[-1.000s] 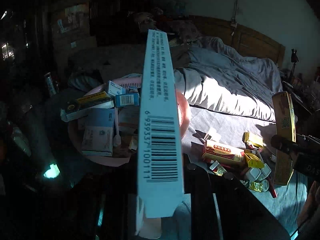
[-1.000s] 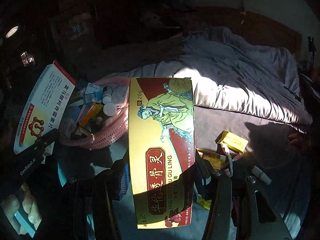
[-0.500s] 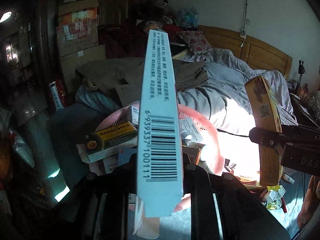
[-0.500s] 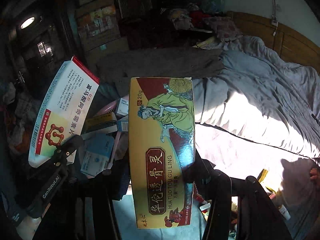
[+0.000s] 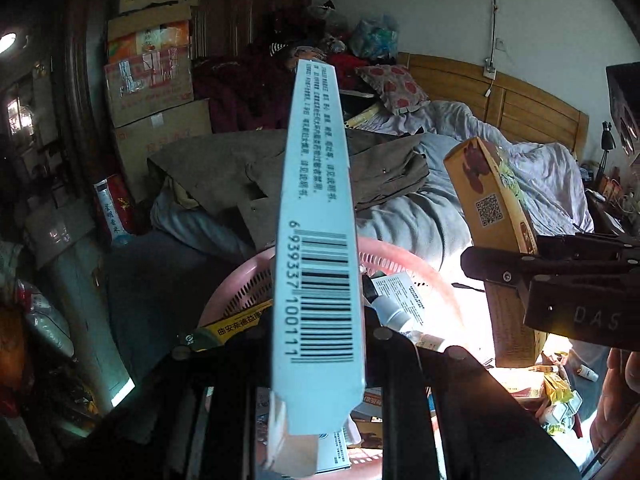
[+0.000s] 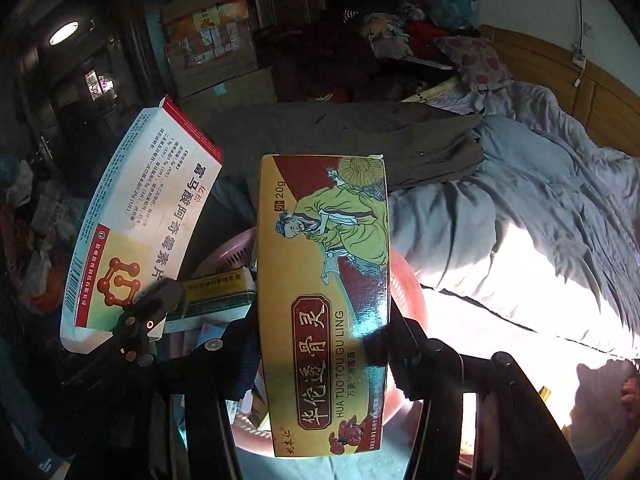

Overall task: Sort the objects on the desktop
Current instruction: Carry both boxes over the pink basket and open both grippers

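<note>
The white medicine box (image 5: 318, 248) is standing edge-up between the closed jaws of the left gripper (image 5: 320, 328), its barcode side facing the camera, pinched across its thin dimension so it is clearing the rim of the pink basket (image 5: 404, 258) below; the yellow ointment box (image 6: 324, 300) is being clamped across its width by the right gripper (image 6: 324, 336), label up, so its jaws are standing part-way apart on the carton (a broad thing to hold). Both boxes are hanging above the basket, which is already holding other cartons and a small bottle (image 5: 394, 312); I judge this the carry before dropping them in. Loose packets (image 5: 558, 390) are lying on the sunlit bed sheet (image 6: 500, 280) beside it.
</note>
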The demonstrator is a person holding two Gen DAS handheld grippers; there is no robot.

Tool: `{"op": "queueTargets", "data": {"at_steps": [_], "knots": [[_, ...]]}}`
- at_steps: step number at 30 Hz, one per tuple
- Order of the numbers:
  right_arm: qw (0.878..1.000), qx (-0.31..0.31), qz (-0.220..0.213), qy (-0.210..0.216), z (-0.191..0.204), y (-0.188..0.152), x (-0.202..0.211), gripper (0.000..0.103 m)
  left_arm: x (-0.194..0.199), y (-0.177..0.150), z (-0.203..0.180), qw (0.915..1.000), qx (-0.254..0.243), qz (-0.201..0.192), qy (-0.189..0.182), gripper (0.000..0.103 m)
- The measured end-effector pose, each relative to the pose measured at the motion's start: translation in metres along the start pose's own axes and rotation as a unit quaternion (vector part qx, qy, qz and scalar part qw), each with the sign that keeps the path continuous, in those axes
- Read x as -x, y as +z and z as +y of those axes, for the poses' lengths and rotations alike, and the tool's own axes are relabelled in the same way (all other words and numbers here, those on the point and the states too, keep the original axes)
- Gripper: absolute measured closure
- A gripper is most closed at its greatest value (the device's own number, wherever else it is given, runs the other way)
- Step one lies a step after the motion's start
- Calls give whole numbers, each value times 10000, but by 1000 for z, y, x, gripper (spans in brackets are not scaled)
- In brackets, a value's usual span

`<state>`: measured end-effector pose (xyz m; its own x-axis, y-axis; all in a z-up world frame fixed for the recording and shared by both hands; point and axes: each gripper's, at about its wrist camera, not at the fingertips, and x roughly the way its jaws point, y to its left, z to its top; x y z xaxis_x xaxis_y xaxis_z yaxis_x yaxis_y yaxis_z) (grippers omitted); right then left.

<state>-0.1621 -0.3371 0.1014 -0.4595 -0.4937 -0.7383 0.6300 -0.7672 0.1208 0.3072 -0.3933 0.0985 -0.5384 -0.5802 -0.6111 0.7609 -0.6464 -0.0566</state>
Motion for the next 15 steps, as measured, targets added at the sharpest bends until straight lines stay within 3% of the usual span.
{"op": "queueTargets", "data": {"at_steps": [15], "knots": [[9999,71,70,46,2,21,-47,50,-35,-2,13,9996,91,284,-19,83]]}}
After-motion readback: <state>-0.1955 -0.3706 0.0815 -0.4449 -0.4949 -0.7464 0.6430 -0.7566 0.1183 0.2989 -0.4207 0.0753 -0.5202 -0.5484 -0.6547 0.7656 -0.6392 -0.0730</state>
